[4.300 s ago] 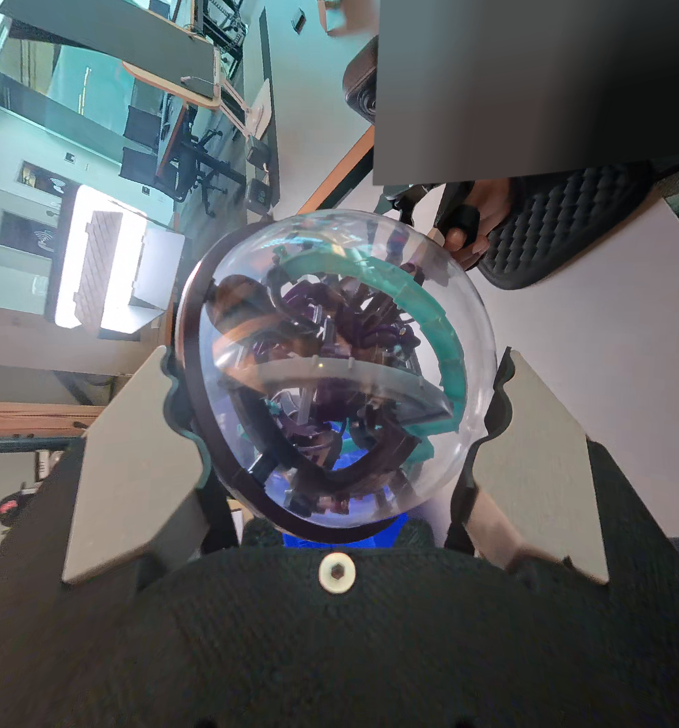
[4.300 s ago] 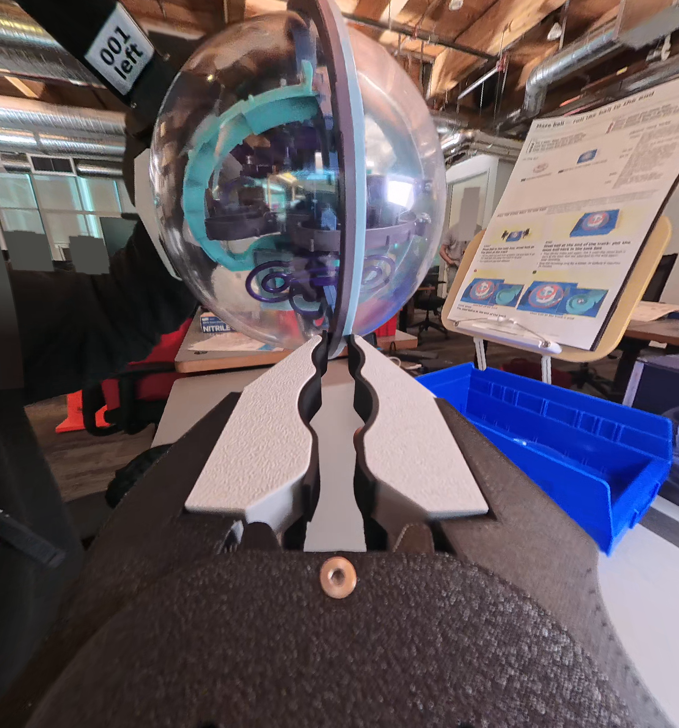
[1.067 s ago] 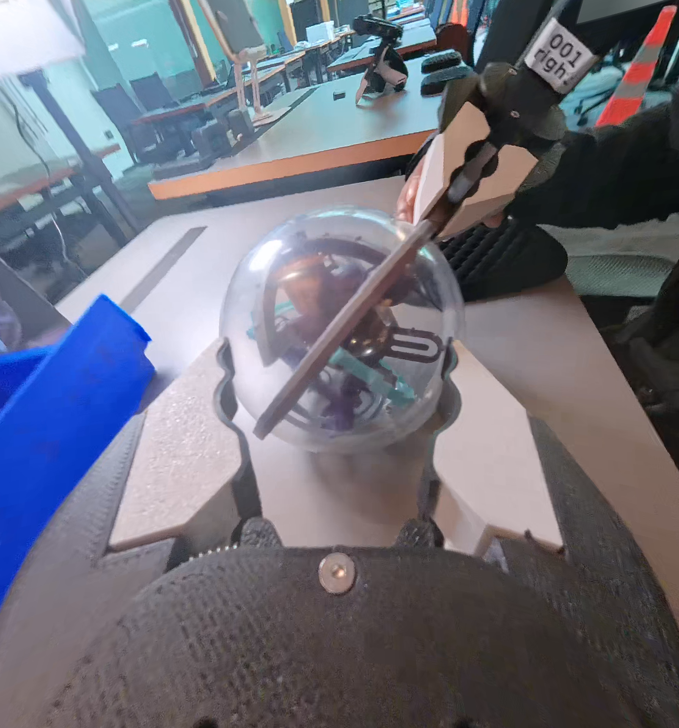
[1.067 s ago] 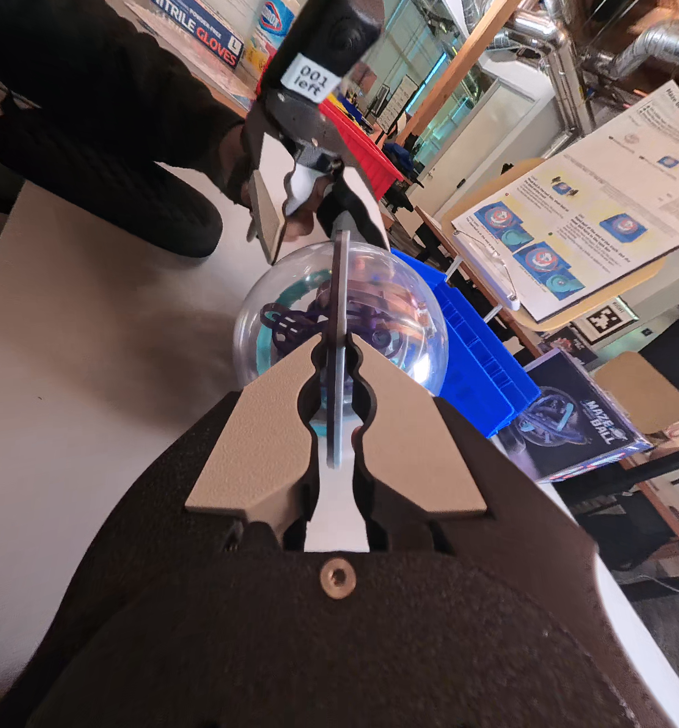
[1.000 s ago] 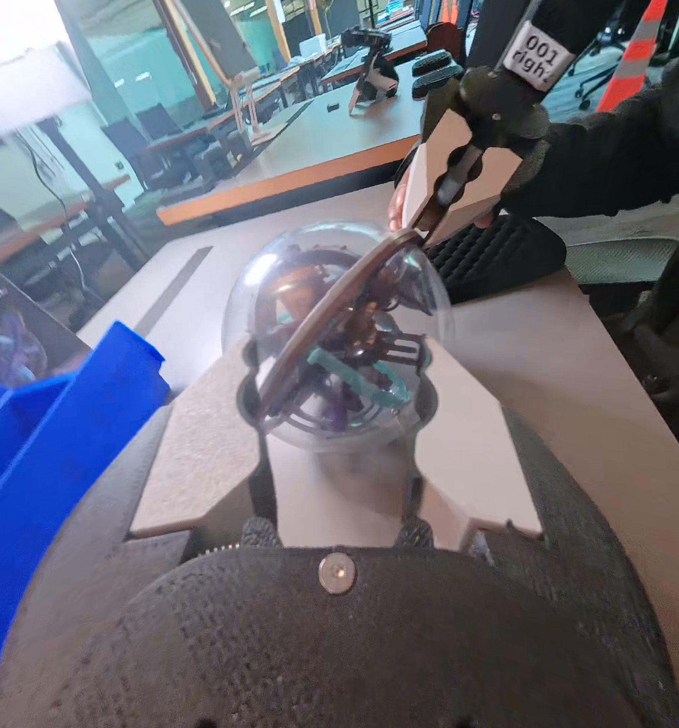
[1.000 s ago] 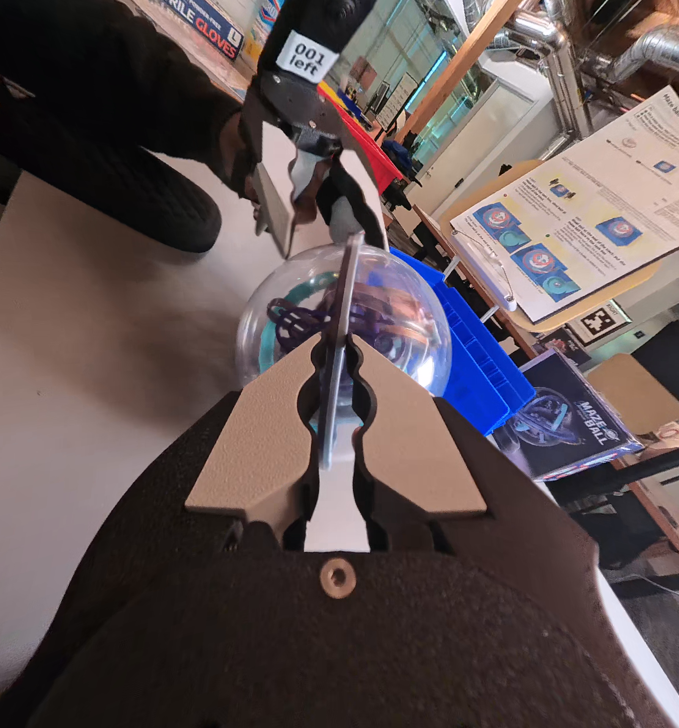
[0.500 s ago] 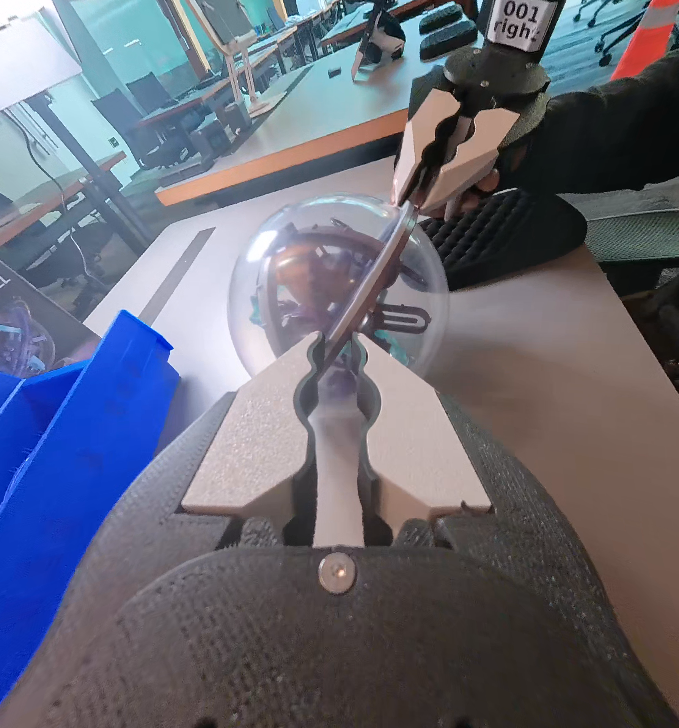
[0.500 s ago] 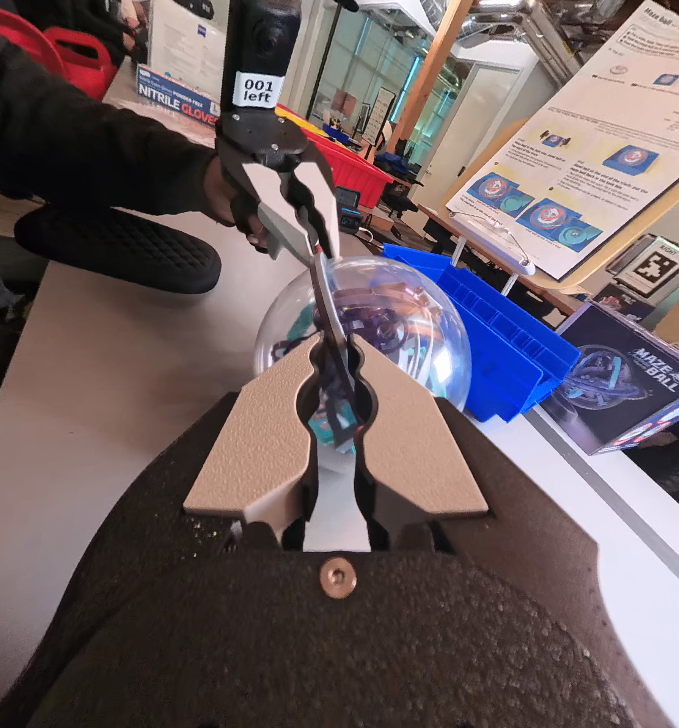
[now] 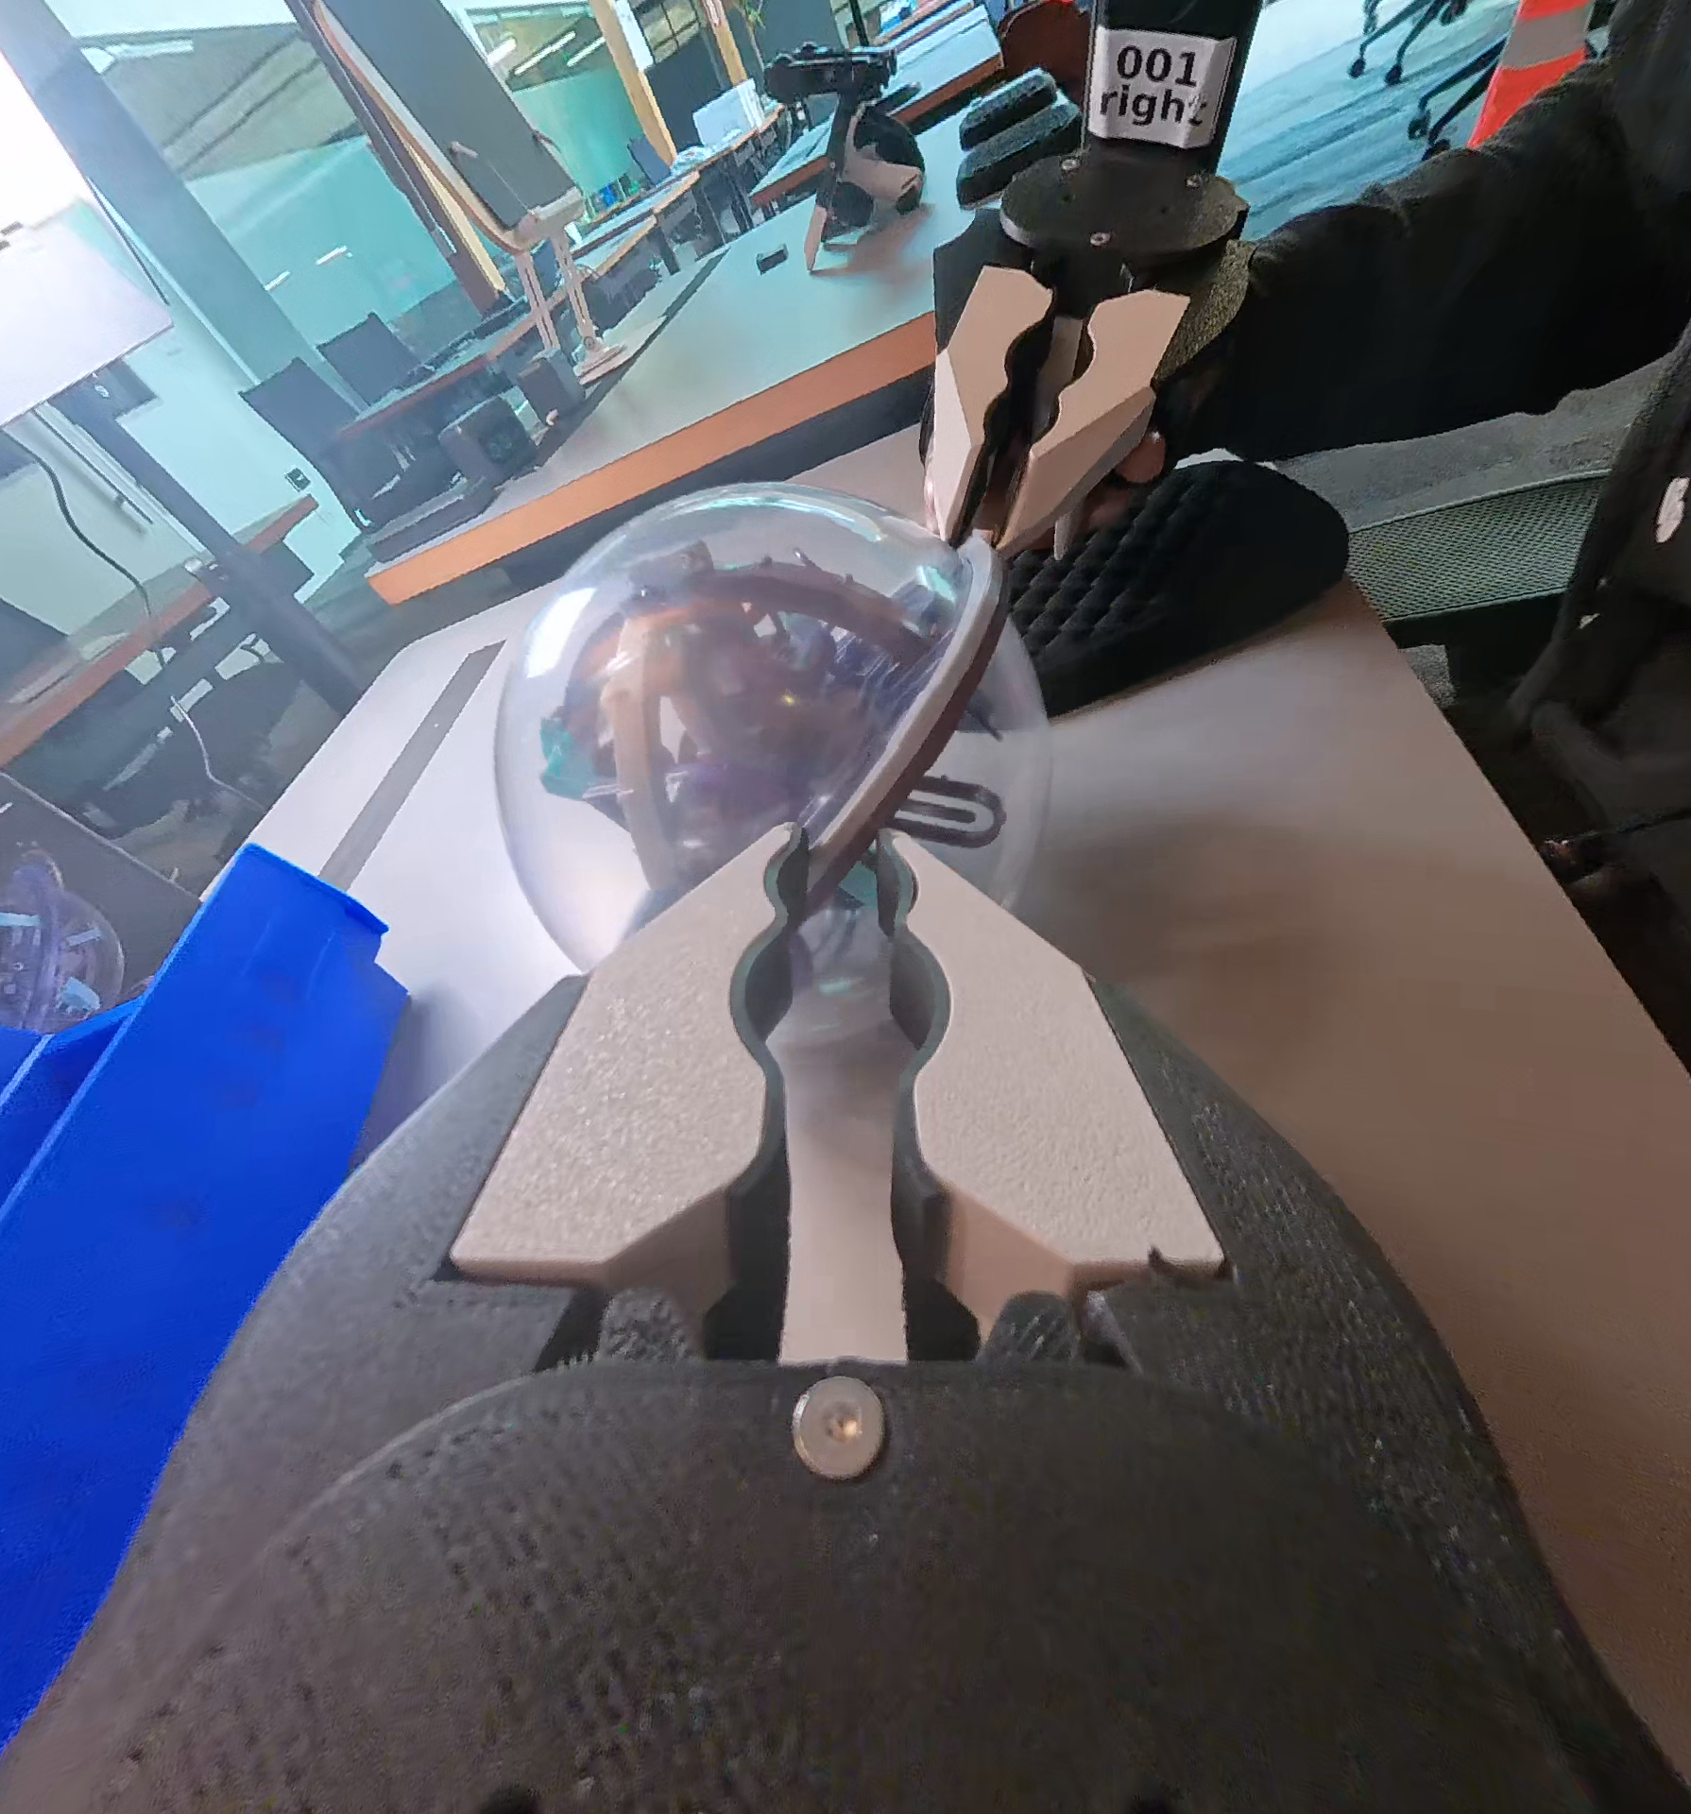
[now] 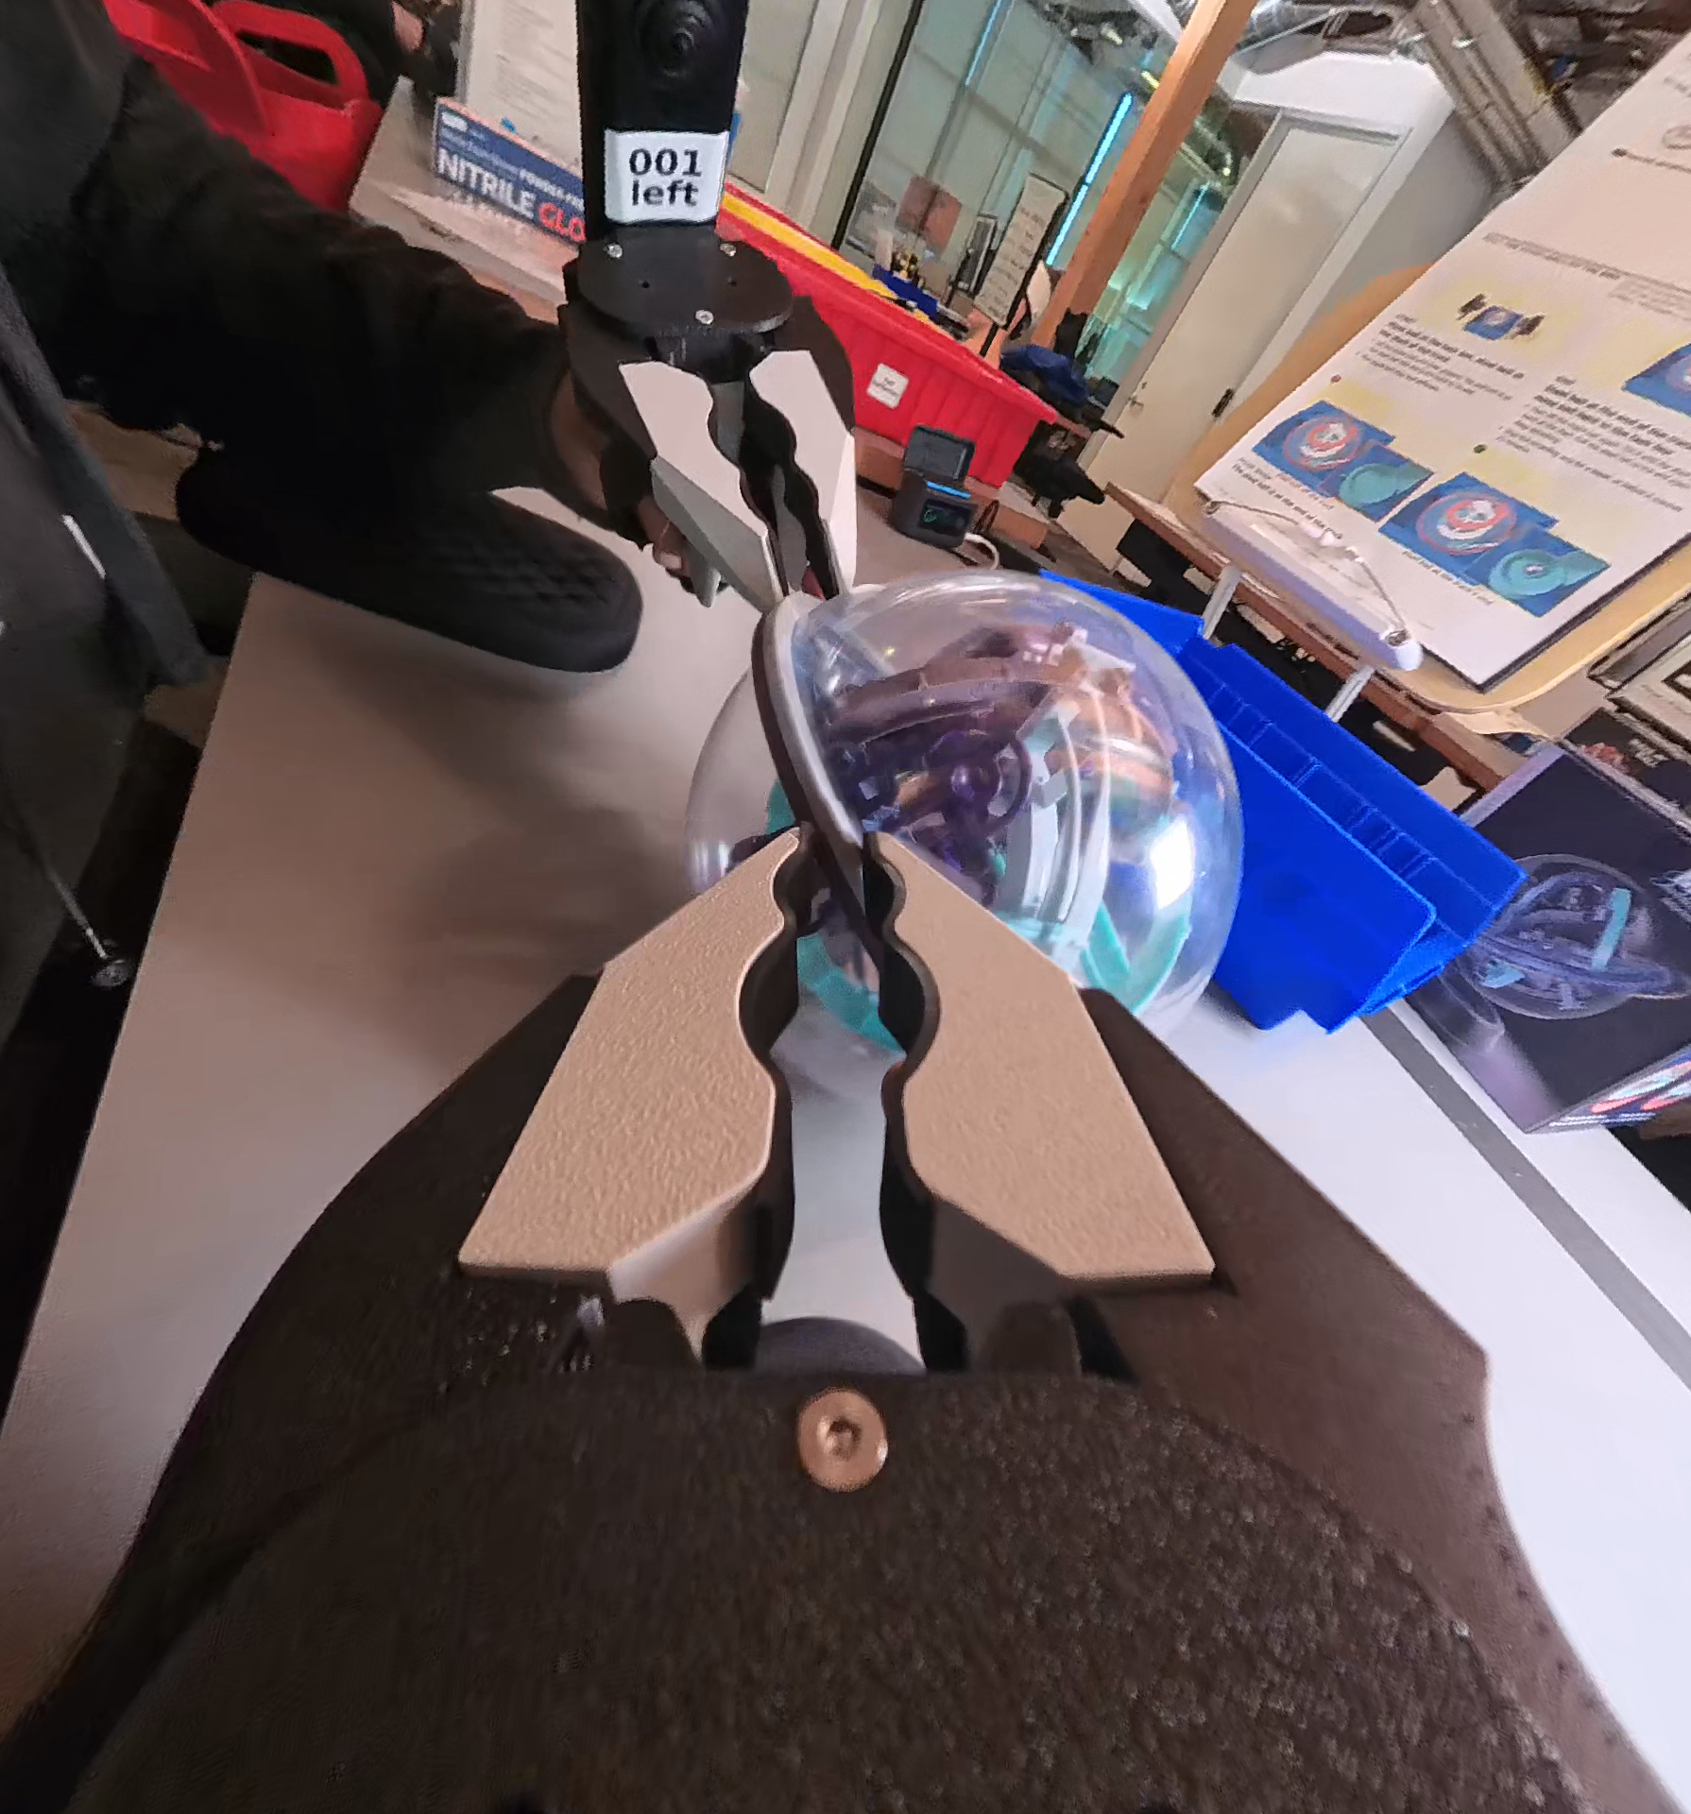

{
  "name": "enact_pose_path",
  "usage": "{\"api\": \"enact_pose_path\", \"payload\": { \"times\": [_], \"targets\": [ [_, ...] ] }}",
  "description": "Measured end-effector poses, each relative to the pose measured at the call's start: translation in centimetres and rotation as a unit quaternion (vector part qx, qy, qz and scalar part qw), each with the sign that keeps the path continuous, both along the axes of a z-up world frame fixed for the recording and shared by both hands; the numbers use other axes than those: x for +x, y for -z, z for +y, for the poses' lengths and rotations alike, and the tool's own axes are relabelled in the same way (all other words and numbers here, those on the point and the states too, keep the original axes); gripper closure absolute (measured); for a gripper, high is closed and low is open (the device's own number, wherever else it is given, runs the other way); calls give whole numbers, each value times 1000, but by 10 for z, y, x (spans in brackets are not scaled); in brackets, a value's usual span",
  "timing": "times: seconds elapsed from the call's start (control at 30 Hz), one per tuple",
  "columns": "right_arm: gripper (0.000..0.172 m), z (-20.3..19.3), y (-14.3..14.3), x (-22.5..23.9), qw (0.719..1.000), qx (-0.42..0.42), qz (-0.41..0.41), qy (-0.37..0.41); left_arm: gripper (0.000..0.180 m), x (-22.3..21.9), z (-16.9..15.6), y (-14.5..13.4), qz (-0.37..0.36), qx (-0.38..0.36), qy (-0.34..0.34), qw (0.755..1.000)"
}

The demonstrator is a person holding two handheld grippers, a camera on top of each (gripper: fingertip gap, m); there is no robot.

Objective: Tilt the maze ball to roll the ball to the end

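The clear plastic maze ball, its flat grey equatorial rim slanting steeply, is held just above the pale tabletop between both claws. The left claw clenches the rim's lower near edge; the right claw pinches its opposite edge, so tilting turns about that rim.

Lettered tags, box, poster — wording withheld

Glossy clear plastic maze ball, grainy matt fingers
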State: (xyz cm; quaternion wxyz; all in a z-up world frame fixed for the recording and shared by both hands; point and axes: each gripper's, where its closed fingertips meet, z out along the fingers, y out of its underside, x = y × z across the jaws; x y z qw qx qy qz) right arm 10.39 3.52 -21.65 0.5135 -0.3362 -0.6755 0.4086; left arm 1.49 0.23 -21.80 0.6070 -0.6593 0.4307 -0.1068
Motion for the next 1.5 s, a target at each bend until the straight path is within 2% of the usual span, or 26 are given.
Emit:
{"api": "enact_pose_path", "payload": {
  "times": [0.43,0.7,0.8,0.9,0.97,1.03,1.13,1.23,1.3,1.4,1.5],
  "targets": [
    [167,-16,6,0,999,-16,-14,-27,169,-4,-17,13,9,12,-6,1000],
    [166,-25,21,2,998,-13,-51,-37,174,-3,-28,25,-8,-30,14,999],
    [166,-25,23,3,998,-20,-56,-37,159,-4,-34,22,-61,-72,35,995],
    [165,-22,23,4,998,-25,-57,-33,153,-26,-24,11,-151,-109,6,983],
    [165,-20,24,4,998,-25,-58,-31,148,-44,-13,7,-216,-146,-19,965],
    [165,-20,24,5,998,-26,-59,-28,135,-53,-7,11,-263,-198,-28,944],
    [164,-20,25,6,998,-28,-59,-25,128,-56,-1,17,-298,-241,-37,923],
    [162,-20,25,8,997,-40,-62,-26,130,-54,-1,14,-323,-262,-21,909],
    [161,-17,19,11,994,-81,-62,-26,134,-53,-1,19,-323,-286,-23,902],
    [150,5,10,14,975,-204,-86,1,139,-50,-3,23,-332,-318,-21,888],
    [135,30,9,15,923,-360,-134,17,143,-47,0,26,-351,-356,-22,865]
  ]
}}
